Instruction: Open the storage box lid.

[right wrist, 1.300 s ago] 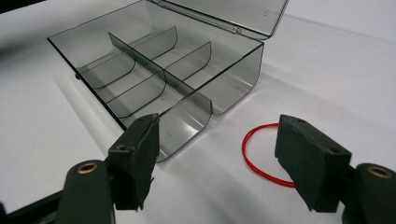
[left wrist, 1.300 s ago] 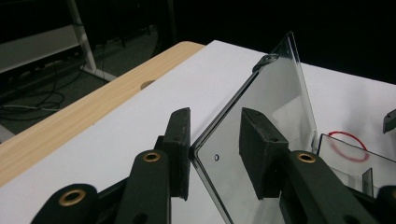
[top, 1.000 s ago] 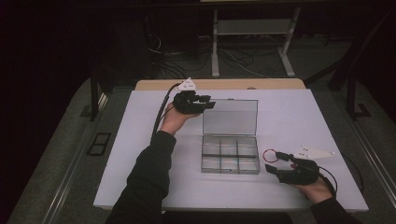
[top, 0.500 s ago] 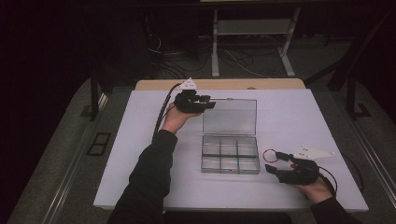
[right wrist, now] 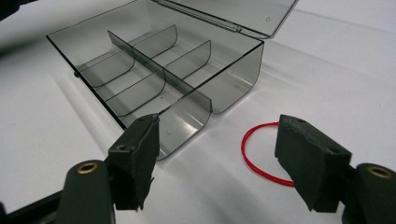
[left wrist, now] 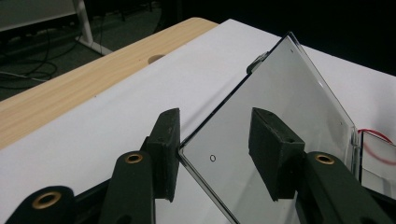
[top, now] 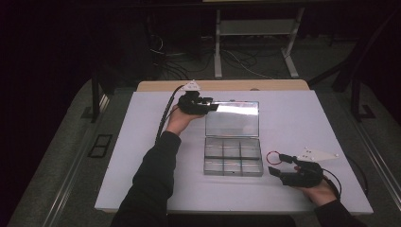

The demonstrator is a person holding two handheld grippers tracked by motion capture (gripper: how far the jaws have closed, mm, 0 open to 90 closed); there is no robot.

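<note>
The left gripper [top: 208, 106] has its fingers [left wrist: 169, 140] around the corner of the raised clear lid [left wrist: 280, 107]; they have just been opening, so one pad touches the lid's edge while the other stands clear of its face. The lid belongs to the divided box [top: 232, 156] on the white desk [top: 142, 142]. The right gripper [top: 276, 164] rests with fingers [right wrist: 308, 158] apart and holding nothing, the box's near corner just beyond one pad, a red band [right wrist: 254, 151] lying between them
</note>
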